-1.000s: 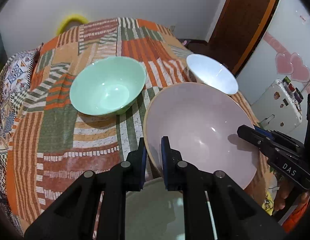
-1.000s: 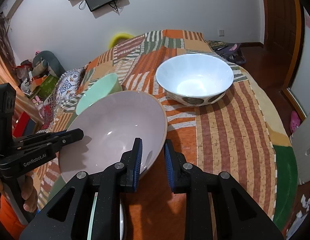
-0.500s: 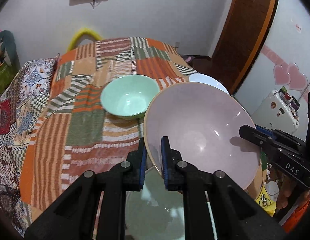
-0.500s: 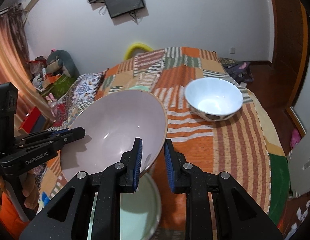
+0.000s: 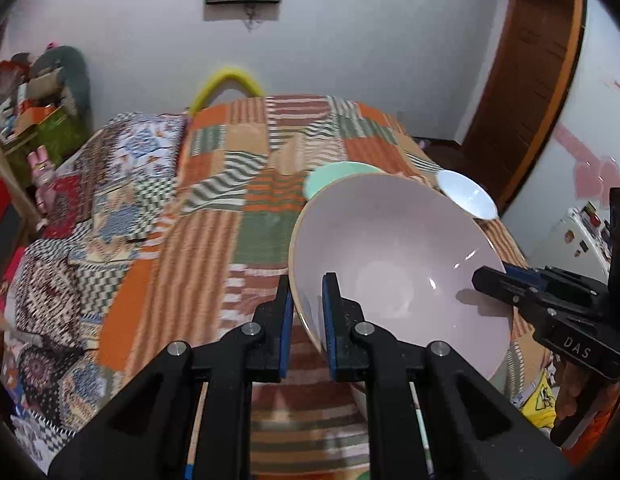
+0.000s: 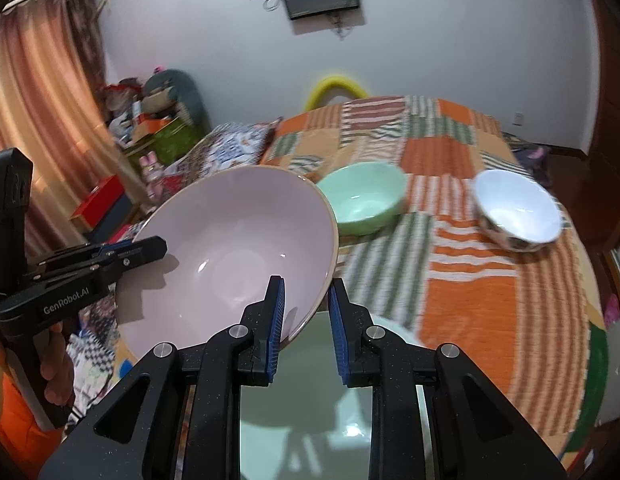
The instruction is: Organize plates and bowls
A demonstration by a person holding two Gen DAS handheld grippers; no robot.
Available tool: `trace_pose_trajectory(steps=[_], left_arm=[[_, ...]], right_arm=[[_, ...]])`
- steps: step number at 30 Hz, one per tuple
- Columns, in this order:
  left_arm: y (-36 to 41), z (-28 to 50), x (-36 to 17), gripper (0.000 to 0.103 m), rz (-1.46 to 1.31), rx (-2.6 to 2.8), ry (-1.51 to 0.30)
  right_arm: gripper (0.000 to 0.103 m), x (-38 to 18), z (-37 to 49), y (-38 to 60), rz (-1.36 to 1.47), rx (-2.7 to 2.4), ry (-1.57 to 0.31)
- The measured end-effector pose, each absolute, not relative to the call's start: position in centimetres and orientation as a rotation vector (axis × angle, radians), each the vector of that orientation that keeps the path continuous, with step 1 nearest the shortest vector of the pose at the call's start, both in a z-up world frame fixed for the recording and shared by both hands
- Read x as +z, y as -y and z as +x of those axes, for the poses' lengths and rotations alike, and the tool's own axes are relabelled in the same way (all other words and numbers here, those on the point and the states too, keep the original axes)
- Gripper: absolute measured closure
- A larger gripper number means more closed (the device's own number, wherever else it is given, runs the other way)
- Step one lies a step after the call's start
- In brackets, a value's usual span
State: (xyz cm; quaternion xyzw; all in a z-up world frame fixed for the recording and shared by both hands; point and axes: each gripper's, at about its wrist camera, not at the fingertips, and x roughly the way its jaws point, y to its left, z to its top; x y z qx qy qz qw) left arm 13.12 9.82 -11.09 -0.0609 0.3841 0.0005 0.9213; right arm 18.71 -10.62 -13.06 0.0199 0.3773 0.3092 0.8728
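Left wrist view: large pale-pink ceramic bowl [image 5: 398, 268] is clamped by left gripper [image 5: 305, 312] and right gripper [image 6: 305, 312], unplaced; 2 bowls remain unstacked on the bedspread.

The pink bowl [image 6: 229, 248], held at opposite rims, blocks the space between the left gripper [image 5: 305, 312] and right gripper [image 6: 305, 312]. The green bowl [image 6: 364, 202] and white bowl [image 6: 518, 210] stand well apart with open blanket [image 6: 466, 300] between. A pale plate [image 6: 310, 392] lies directly below.
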Motion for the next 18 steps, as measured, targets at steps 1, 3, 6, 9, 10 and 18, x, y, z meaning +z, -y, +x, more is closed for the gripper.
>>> trace_pose_trajectory(steps=[1,3,6,9,10,18], left_arm=[[-10.5,12.7,-11.1,0.09,-0.131,0.013,-0.788],[-11.9,11.9,-11.5,0.09,-0.144,0.037,-0.79],[-13.5,11.1,-12.5,0.09,-0.166,0.067,-0.802],[-15.3,10.6,-14.2,0.09,-0.204,0.094,-0.829],[-15.8,10.4,-14.9,0.09,-0.217,0.101,-0.84],[-18.8,9.3,-19.6,0.09,-0.323,0.15,-0.906]], right_arm=[[0.083,-13.1,18.6,10.0,0.035,0.658,-0.793],[0.083,-13.5,18.3,8.5,0.017,0.685,-0.803],[0.083,-14.2,18.0,6.8,0.002,0.719,-0.824],[0.083,-15.2,18.0,5.1,-0.012,0.744,-0.855],[0.083,-15.5,17.9,4.7,-0.017,0.75,-0.865],[0.083,-18.4,17.7,1.3,-0.085,0.779,-0.954]])
